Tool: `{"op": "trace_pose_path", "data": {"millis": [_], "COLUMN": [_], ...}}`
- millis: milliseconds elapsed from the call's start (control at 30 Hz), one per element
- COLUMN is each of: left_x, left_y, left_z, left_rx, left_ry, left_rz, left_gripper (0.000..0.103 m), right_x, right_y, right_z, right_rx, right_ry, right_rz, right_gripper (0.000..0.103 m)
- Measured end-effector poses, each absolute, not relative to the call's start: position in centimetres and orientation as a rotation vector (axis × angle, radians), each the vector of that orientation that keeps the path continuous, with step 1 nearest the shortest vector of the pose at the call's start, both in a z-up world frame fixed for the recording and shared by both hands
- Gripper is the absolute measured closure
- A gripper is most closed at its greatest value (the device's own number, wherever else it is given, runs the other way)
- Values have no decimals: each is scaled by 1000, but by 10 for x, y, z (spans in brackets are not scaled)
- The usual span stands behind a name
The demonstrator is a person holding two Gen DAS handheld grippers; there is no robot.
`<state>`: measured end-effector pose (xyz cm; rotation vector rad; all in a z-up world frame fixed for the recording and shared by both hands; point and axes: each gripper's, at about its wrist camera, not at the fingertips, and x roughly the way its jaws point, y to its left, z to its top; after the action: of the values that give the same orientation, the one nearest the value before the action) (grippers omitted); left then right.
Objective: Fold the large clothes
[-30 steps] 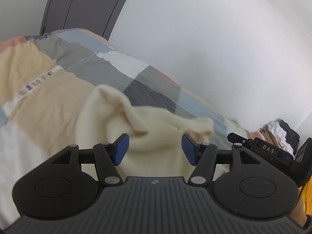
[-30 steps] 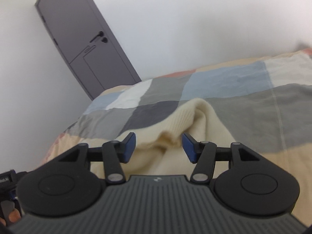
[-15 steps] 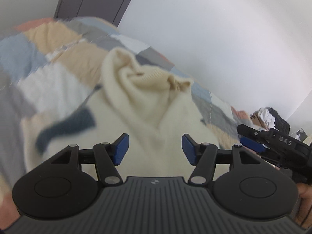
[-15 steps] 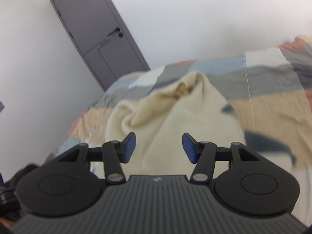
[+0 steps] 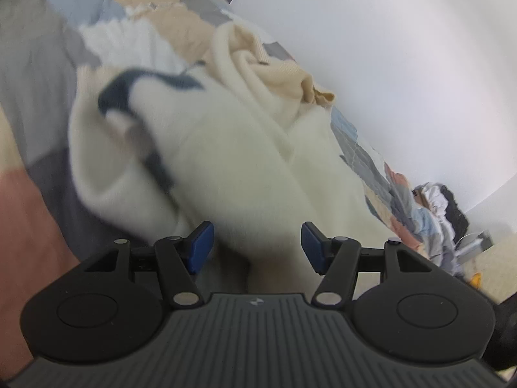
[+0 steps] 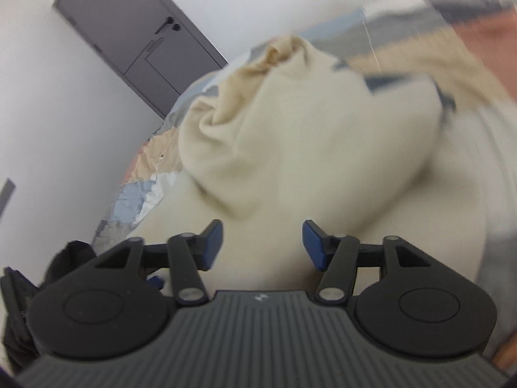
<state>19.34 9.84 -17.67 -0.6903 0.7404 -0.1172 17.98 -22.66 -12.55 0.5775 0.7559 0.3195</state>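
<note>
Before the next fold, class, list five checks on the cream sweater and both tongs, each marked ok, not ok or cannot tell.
1. Left tongs open, nothing pinched: ok.
2. Right tongs, jaws just opened wider, nothing between them: ok.
3. Cream sweater lies flat: not ok, bunched.
4. Sweater on patchwork bedspread: ok.
5. Sleeves and hem located: cannot tell, blurred.
</note>
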Motion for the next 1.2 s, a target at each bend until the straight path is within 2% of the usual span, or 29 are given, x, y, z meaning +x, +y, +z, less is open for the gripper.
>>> {"op": "trace_pose_path", "data": {"millis": [67, 200, 467, 533, 600, 667, 867, 1067, 1200], "left_x": [194, 203, 211, 213, 213, 209, 200, 198, 207], "left_y": [101, 113, 123, 124, 127, 132, 147, 156, 149], "left_z": [-184, -201, -215, -216, -217, -216, -209, -223, -224], "left_rx": [-729, -809, -916, -923, -938, -989, -1085, -1201, -1146], "left_ry": [766, 810, 815, 816, 804, 749, 638, 698, 731], "left_rz": [-115, -111, -115, -122, -135, -148, -168, -155, -148], "left_gripper": [38, 35, 34, 34, 33, 33, 32, 32, 32], "right_x": [175, 184, 207, 211, 213, 213, 211, 225, 233], "right_y": [-228, -231, -234, -234, -234, -238, -252, -269, -273], "right_z": [-138, -160, -187, -187, -185, -181, -161, -146, -147], "right_rx": [621, 715, 877, 877, 860, 868, 893, 913, 867], "right_ry": [793, 870, 868, 863, 848, 825, 704, 633, 627], "right_rz": [303, 277, 252, 242, 237, 240, 276, 214, 155], "right_gripper": [32, 33, 35, 45, 74, 86, 90, 91, 91]}}
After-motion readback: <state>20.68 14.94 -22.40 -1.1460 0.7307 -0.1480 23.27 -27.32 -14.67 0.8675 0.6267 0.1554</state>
